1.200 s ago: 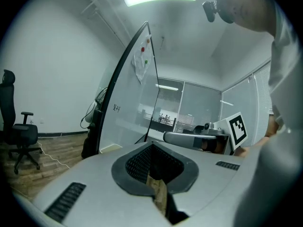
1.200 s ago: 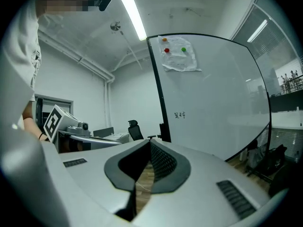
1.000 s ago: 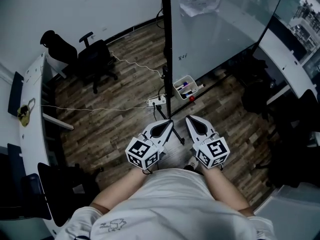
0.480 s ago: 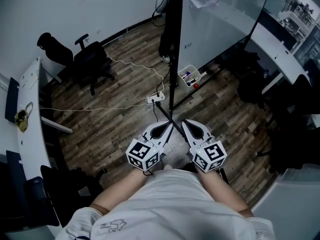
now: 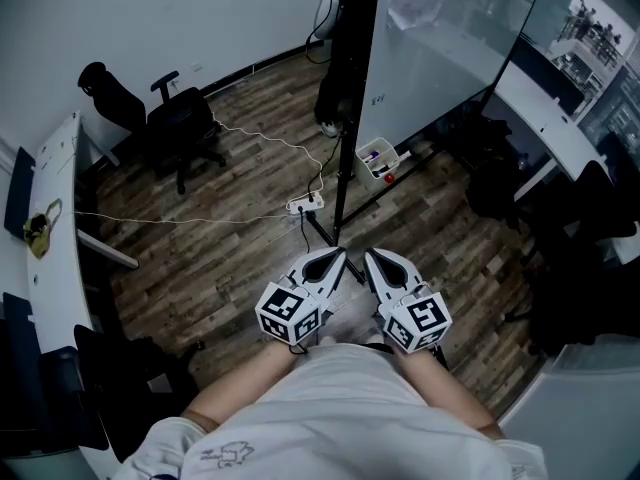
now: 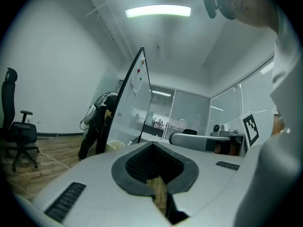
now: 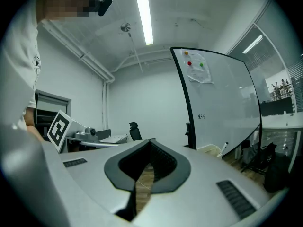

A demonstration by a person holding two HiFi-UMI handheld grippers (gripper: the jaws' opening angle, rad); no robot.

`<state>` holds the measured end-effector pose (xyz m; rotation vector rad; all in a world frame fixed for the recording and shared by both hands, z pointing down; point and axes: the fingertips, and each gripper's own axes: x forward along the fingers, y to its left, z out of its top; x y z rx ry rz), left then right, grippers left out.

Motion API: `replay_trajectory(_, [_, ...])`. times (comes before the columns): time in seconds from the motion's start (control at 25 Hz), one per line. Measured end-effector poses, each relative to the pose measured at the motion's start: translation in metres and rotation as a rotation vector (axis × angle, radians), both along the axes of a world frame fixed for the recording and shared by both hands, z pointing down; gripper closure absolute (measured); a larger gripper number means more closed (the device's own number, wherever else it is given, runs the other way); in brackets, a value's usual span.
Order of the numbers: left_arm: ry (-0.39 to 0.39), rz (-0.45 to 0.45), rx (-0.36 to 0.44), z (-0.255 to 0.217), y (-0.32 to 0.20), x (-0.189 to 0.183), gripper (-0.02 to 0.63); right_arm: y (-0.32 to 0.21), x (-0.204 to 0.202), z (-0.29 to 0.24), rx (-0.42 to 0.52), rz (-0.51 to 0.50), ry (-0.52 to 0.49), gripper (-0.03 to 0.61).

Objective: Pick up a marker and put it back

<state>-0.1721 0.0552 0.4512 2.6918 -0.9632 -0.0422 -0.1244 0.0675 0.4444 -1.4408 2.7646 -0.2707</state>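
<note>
Head view, steeply down: the tall white whiteboard on its black stand [image 5: 450, 58] rises over the brown wood-plank floor [image 5: 220, 258]. Close to my body I hold my white left gripper [image 5: 335, 258] and white right gripper [image 5: 372, 259] side by side. Each has its jaws pressed together on nothing, and the gripper views show only floor through the hollow behind the closed tips. At the whiteboard's foot sits the small white open basket [image 5: 364, 148], well apart from both grippers. The dark-capped markers [image 5: 372, 155] lie in it, and a small red object [image 5: 389, 179] rests on the floor just beside it. Progress, as I judge it: the markers lie stored and neither gripper carries one. That suits a moment ahead of a pick-up as well as one after a marker's return.
</note>
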Motion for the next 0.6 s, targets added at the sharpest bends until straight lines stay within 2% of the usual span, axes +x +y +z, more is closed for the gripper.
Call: replay_trajectory(0.6, [-0.008,0.017,0.011,-0.001,0.012,0.0,0.607,0.006,-0.004,0.001,0.0,-0.001,-0.009,0.569])
